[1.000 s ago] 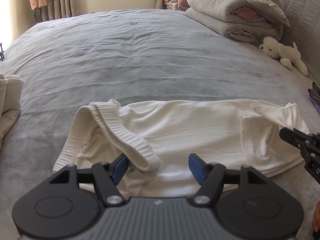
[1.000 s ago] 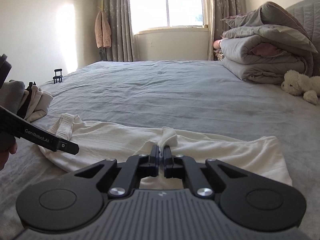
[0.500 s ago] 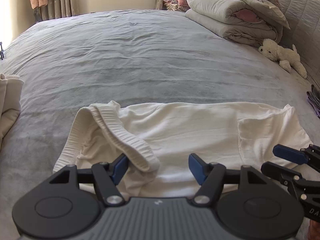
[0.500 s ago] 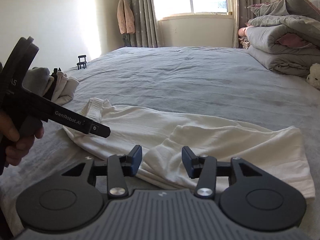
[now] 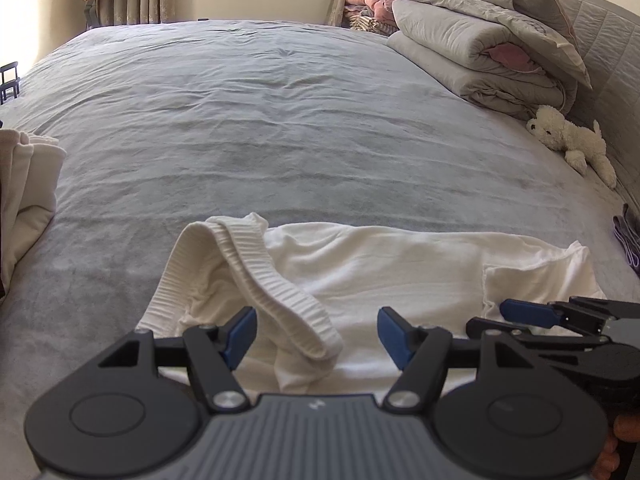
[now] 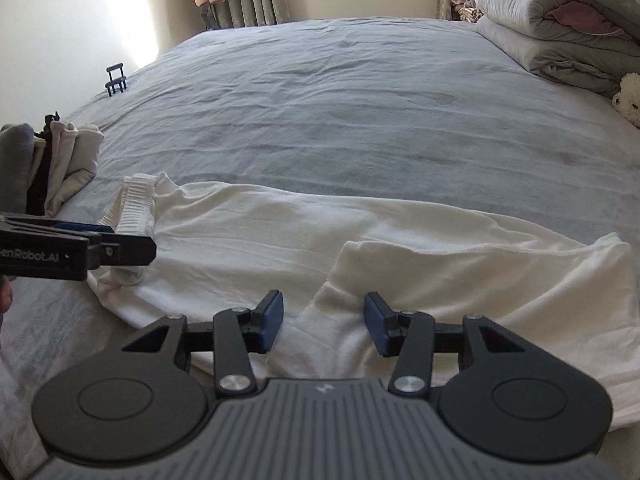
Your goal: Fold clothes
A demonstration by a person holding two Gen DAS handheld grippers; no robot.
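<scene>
Right hand-held gripper [image 6: 323, 322] newly unclamped, left-view-only purple cloth [image 5: 626, 240]

- We see a wide bed [image 5: 280, 112] under a grey, lightly wrinkled cover.
- White trousers [image 5: 392, 264] lie spread across its near edge, ribbed waistband [image 5: 276, 292] at the left and one leg end folded back at the right.
- A stack of folded clothes [image 6: 60, 164] sits at the left edge, apart from the trousers.
- Folded grey duvets [image 5: 480, 48] are piled at the far right corner.
- A white plush dog [image 5: 572, 140] lies just in front of the duvets, by the headboard.
- A purple cloth [image 5: 628, 236] lies at the right edge.
</scene>
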